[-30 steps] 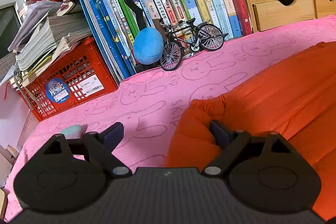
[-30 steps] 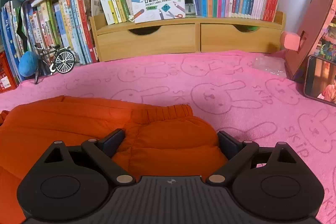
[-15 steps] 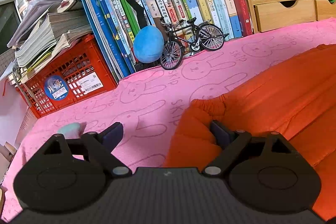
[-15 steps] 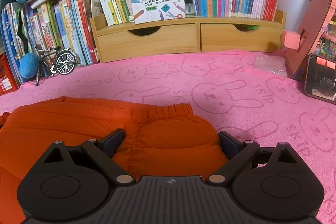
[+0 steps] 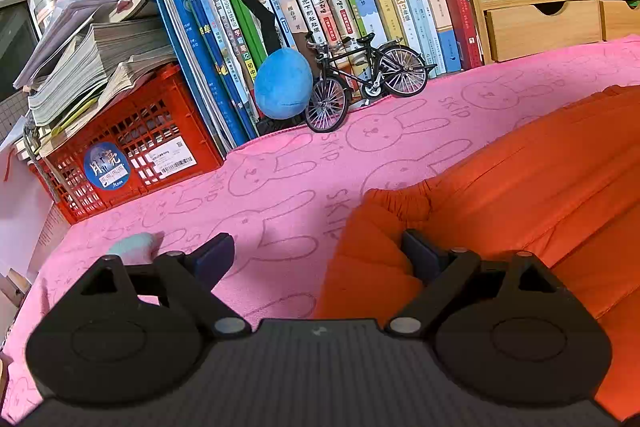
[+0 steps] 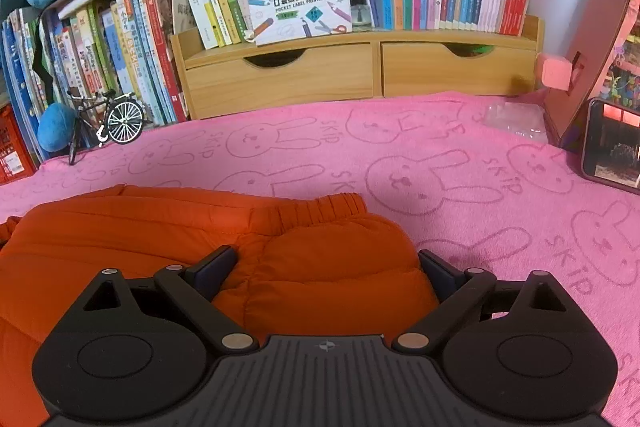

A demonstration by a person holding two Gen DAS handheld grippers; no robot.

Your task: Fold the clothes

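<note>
An orange padded garment (image 5: 520, 179) lies flat on a pink bunny-print towel (image 5: 280, 167). In the left wrist view its left sleeve end with an elastic cuff (image 5: 400, 197) reaches between my left gripper's (image 5: 316, 255) wide open jaws. The right fingertip (image 5: 416, 253) rests over the orange fabric and the left one over bare towel. In the right wrist view the garment (image 6: 140, 227) fills the lower left. Its other cuffed sleeve end (image 6: 324, 207) lies between the spread jaws of my right gripper (image 6: 326, 269), which is open and straddles the sleeve.
Rows of books, a red crate (image 5: 132, 147), a blue plush ball (image 5: 282, 85) and a model bicycle (image 5: 360, 79) line the back left. A wooden drawer shelf (image 6: 360, 75) stands behind. A phone (image 6: 612, 147) and a plastic bag (image 6: 516, 119) sit at right. A pale object (image 5: 132, 247) lies by the left finger.
</note>
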